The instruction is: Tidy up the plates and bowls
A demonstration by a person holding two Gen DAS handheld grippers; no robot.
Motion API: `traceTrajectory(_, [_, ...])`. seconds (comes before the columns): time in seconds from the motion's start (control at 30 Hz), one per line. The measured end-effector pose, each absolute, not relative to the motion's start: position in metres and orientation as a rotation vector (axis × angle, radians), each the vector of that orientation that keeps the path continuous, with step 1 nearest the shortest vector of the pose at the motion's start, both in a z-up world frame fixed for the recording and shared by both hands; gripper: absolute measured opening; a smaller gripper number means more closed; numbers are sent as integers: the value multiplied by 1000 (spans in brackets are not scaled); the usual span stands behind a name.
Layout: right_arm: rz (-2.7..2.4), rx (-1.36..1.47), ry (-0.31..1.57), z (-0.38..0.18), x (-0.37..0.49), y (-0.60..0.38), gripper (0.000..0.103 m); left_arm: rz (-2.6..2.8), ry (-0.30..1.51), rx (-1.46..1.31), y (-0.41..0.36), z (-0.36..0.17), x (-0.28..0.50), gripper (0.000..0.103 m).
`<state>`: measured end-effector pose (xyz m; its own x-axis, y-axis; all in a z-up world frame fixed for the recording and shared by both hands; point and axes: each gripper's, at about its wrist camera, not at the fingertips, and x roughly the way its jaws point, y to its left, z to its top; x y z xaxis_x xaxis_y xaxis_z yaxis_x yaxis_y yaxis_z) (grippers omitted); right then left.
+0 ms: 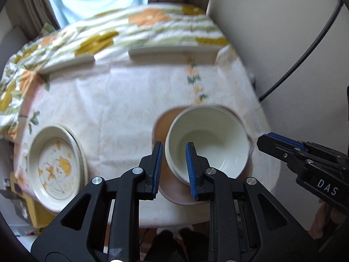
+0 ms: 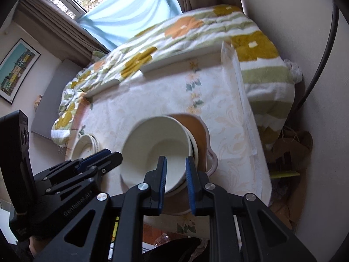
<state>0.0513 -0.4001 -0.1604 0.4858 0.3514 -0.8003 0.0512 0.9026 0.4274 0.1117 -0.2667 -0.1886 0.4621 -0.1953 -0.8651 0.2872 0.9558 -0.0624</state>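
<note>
Nearest, left claw (image 1: 174, 166) clamped on the near rim of the plain cream ceramic bowl (image 1: 209, 139) — one pad inside, one outside. Right claw (image 2: 176, 174) gripping that same bowl's rim likewise, from the other side. Bowl over a brown-centred pink-rimmed plate (image 1: 162, 122) on the pale floral-clothed worktop (image 1: 122, 100). Left of the bowl, well apart — stacked cream plates with orange pattern (image 1: 55, 166). Beyond, a flowered blanket (image 1: 139, 24).

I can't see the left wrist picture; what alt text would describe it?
The left tool straddles the near rim of a white bowl stacked on a brown plate. Patterned plates sit left on the tablecloth; the right tool hangs at right.
</note>
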Motion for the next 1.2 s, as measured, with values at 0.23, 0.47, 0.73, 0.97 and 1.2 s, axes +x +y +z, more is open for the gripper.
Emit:
traceTrajectory(0.23, [103, 311, 856, -109, 20, -393, 78, -266, 741, 121, -247, -122, 73, 103])
traceTrajectory(0.47, [52, 223, 883, -94, 3, -395, 92, -282, 776, 160, -226, -115, 64, 103])
traceTrajectory(0.73, [45, 77, 1108, -134, 10, -392, 92, -352, 1034, 236, -219, -165, 81, 103])
traceTrajectory(0.97, [58, 59, 1303, -201, 38, -384, 80, -400, 1296, 225, -231, -241, 112, 94])
traceTrajectory(1.2, [98, 66, 1427, -238, 65, -378, 53, -431, 1387, 286, -252, -277, 130, 85])
